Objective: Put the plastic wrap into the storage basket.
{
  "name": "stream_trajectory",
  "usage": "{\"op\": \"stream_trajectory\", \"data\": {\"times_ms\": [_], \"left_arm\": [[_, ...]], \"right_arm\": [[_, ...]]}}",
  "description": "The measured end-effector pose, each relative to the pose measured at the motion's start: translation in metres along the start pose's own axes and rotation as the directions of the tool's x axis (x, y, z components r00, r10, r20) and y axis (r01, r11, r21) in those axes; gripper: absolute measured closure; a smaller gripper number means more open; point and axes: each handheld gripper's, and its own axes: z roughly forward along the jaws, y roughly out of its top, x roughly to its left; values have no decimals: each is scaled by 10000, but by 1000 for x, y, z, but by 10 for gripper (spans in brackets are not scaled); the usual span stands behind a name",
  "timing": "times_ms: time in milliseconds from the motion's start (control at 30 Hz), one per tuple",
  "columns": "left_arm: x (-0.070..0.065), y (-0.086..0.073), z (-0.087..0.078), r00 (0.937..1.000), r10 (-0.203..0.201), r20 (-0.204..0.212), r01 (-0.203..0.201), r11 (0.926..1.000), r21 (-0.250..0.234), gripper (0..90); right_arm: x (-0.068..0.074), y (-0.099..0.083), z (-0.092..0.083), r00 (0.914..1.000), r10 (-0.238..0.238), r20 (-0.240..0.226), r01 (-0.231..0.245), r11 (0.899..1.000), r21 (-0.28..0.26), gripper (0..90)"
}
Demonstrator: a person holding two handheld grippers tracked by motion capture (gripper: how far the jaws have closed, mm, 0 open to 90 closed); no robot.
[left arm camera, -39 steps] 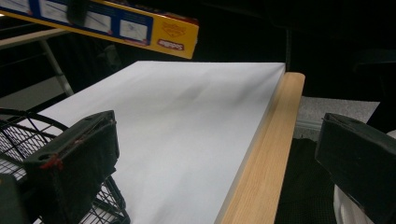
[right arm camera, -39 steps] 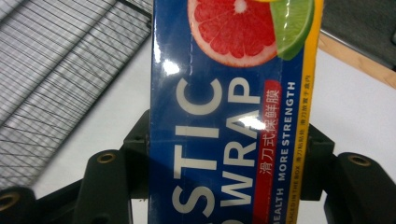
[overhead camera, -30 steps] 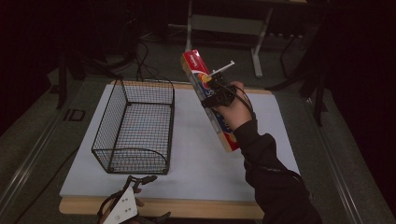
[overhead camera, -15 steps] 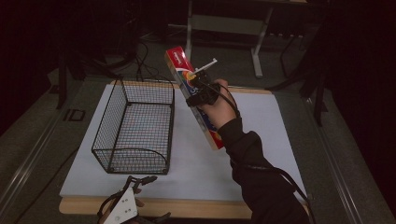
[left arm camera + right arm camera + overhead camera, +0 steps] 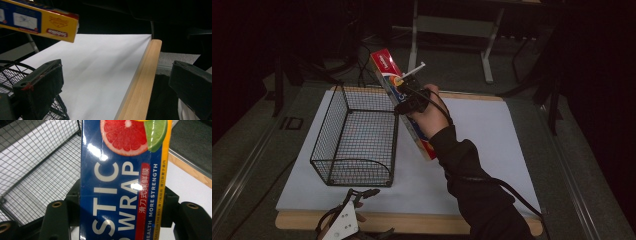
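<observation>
A long blue, yellow and red plastic wrap box (image 5: 404, 105) hangs in the air, tilted, just right of the black wire basket (image 5: 357, 135). My right gripper (image 5: 411, 102) is shut on the box's middle; in the right gripper view the box (image 5: 125, 182) sits between both jaws, with the basket (image 5: 37, 165) below and to the left. My left gripper (image 5: 362, 196) is at the table's near edge, its jaws wide apart with nothing between them (image 5: 115, 87). In the left gripper view one yellow end of the box (image 5: 42, 21) shows overhead, and a corner of the basket (image 5: 7, 72) at lower left.
The table (image 5: 492, 145) has a white top and a wooden front edge (image 5: 140, 85). Metal stand legs (image 5: 484, 55) and cables lie on the dark floor beyond the far edge. A dark sleeve (image 5: 477, 185) reaches in from the bottom.
My right gripper has carried the box leftward, from over the table's middle to beside the basket's right rim. The left gripper has stayed put.
</observation>
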Motion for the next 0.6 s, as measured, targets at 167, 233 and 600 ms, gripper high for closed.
{"op": "stream_trajectory", "data": {"times_ms": [167,233,600], "left_arm": [[0,0,0,10000,10,35,-10,10000,10,1],[0,0,0,10000,24,32,-24,10000,1,1],[-1,0,-2,10000,44,22,-44,10000,-35,1]], "right_arm": [[14,8,3,9998,-56,-214,54,9999,-92,395],[20,11,5,9996,-122,-252,118,9999,-123,395],[56,31,11,9968,-247,-762,202,9981,-588,395]]}}
